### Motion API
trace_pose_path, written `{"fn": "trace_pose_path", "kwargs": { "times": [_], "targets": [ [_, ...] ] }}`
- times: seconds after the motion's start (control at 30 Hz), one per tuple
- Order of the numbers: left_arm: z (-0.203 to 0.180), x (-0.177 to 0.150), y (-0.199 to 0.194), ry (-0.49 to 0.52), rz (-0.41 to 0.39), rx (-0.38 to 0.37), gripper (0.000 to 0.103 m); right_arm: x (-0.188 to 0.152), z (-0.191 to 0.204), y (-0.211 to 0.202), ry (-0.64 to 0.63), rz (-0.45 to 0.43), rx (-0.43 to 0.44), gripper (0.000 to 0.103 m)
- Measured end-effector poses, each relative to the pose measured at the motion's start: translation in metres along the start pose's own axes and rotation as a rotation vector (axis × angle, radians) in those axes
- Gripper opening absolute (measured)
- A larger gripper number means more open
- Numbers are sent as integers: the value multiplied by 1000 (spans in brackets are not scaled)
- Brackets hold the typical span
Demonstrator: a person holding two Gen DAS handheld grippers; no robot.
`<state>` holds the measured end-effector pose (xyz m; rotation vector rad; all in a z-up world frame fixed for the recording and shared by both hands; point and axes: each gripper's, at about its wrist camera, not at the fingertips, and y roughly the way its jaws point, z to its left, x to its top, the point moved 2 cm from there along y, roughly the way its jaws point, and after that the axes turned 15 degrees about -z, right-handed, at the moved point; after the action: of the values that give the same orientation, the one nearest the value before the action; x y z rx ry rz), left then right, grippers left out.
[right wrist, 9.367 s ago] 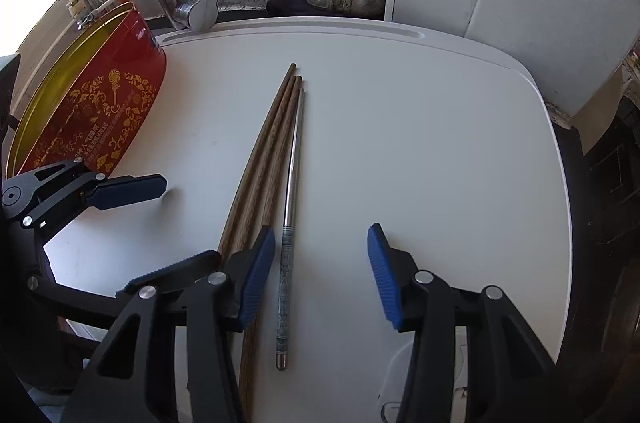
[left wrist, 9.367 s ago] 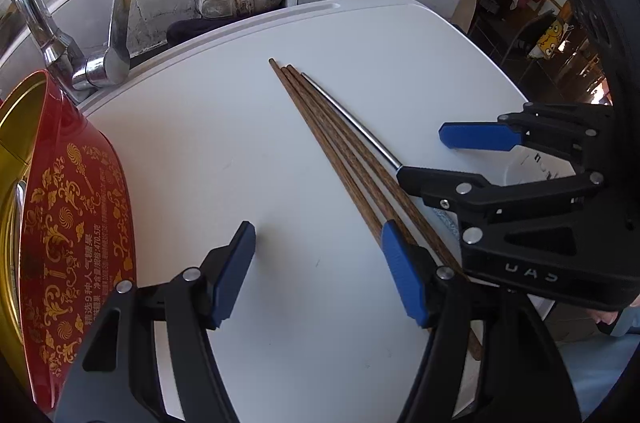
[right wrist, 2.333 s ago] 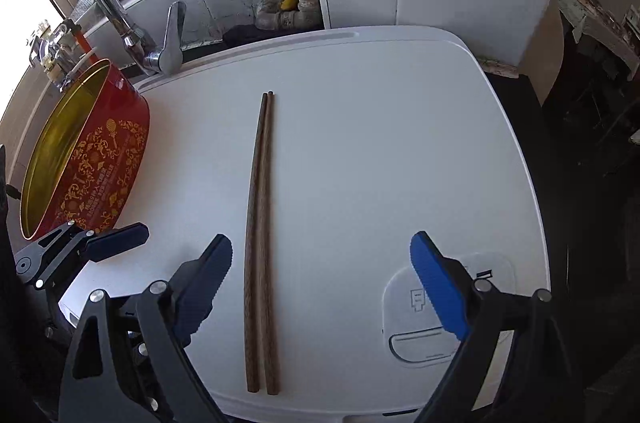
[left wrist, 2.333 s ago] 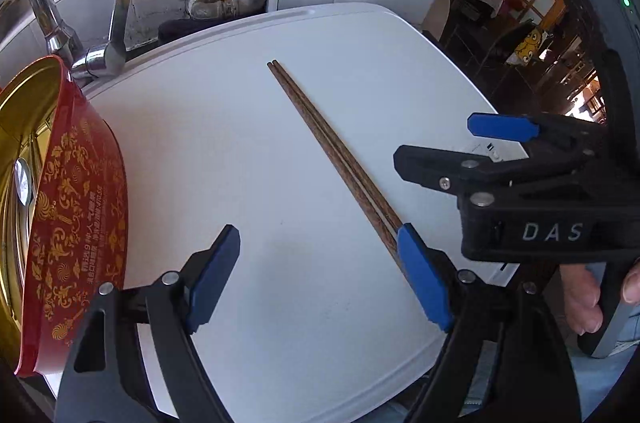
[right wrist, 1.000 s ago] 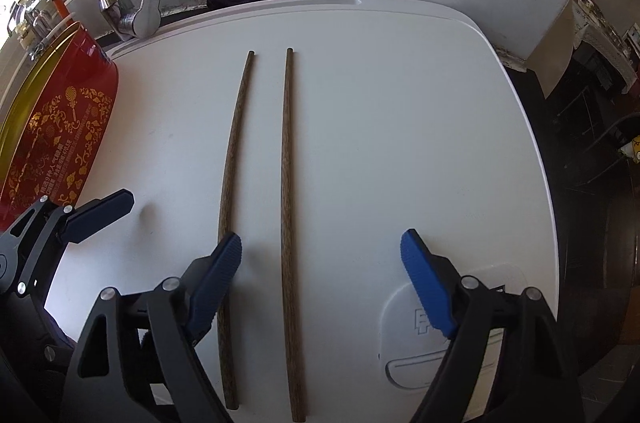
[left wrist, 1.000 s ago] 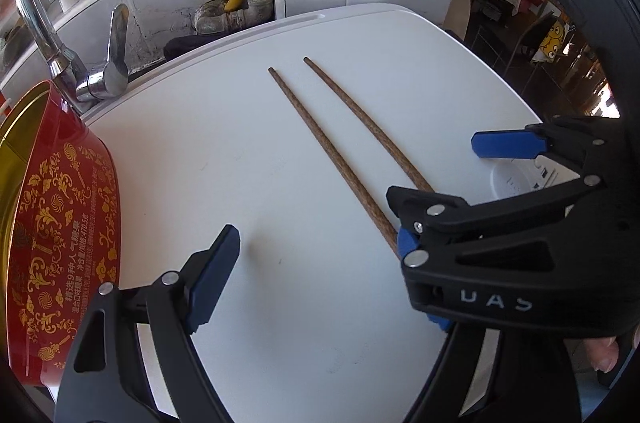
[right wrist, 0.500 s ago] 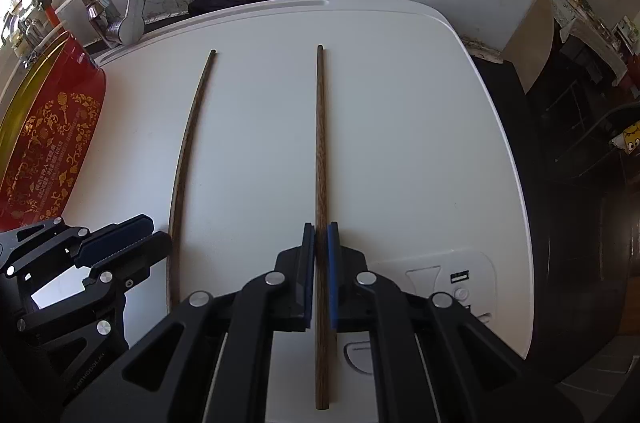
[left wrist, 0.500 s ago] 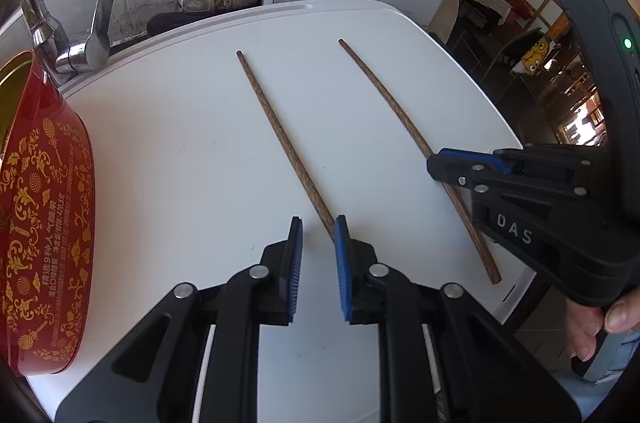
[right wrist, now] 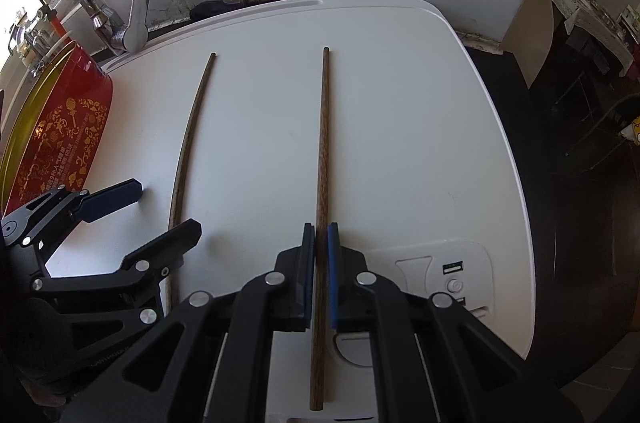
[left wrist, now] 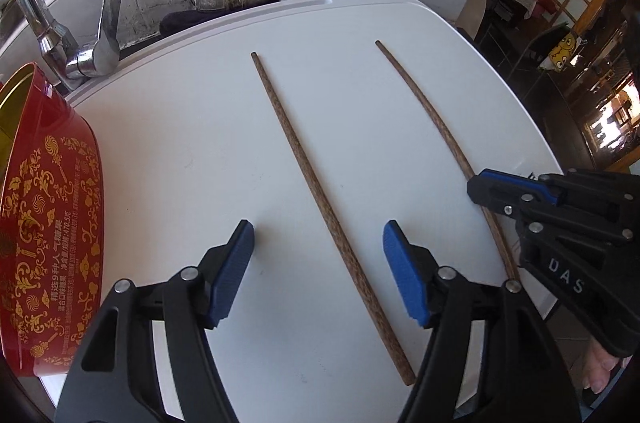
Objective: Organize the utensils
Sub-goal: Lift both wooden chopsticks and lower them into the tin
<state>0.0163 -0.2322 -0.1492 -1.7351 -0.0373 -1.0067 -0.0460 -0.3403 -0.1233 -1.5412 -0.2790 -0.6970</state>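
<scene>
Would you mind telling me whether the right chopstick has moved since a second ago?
Yes. The right chopstick has shifted rightward, away from the red tin and the left chopstick; the right gripper is shut on it.

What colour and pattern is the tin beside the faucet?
Red tin with gold floral ornament and gold lettering, gold inside; the left wrist view shows it best.

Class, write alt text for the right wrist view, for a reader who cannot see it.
The right claw is shut on a wooden chopstick that lies along a white top. A second chopstick lies apart to its left, running under the open left claw. A red tin stands at the left edge, near a tap.
</scene>
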Motion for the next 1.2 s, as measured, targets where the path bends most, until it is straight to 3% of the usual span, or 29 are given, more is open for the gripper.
{"fn": "trace_pose_path", "kwargs": {
  "times": [0.07, 0.1, 0.17, 0.2, 0.4, 0.6, 0.7, 0.83, 0.97, 1.2],
  "targets": [
    [-3, -2, 0, 29, -8, 22, 65, -1, 0, 0, -12, -7, -1, 7],
    [-3, -2, -2, 26, -16, 21, 42, -1, 0, 0, -13, -8, 3, 7],
    [0, 0, -5, 12, -5, 20, 9, -2, 0, 0, -14, -11, 7, 7],
    [4, 1, -5, -12, 2, 12, 7, -2, -1, 0, -10, -12, 12, 7],
    [20, 1, -12, -106, 25, 1, 6, -1, -5, -3, 16, -22, 24, 7],
    [28, 9, -52, -120, -46, -10, 6, 9, 8, -20, -6, -74, 58, 7],
    [44, 15, -87, -150, -107, -3, 6, 17, 25, -37, -13, -124, 124, 7],
    [84, 18, -150, -207, -238, 74, 6, 34, 63, -72, -34, -230, 269, 7],
    [128, 5, -205, -259, -333, 198, 6, 48, 115, -102, -100, -306, 410, 7],
    [195, -34, -258, -388, -393, 330, 6, 55, 202, -112, -232, -298, 537, 7]
  ]
}}
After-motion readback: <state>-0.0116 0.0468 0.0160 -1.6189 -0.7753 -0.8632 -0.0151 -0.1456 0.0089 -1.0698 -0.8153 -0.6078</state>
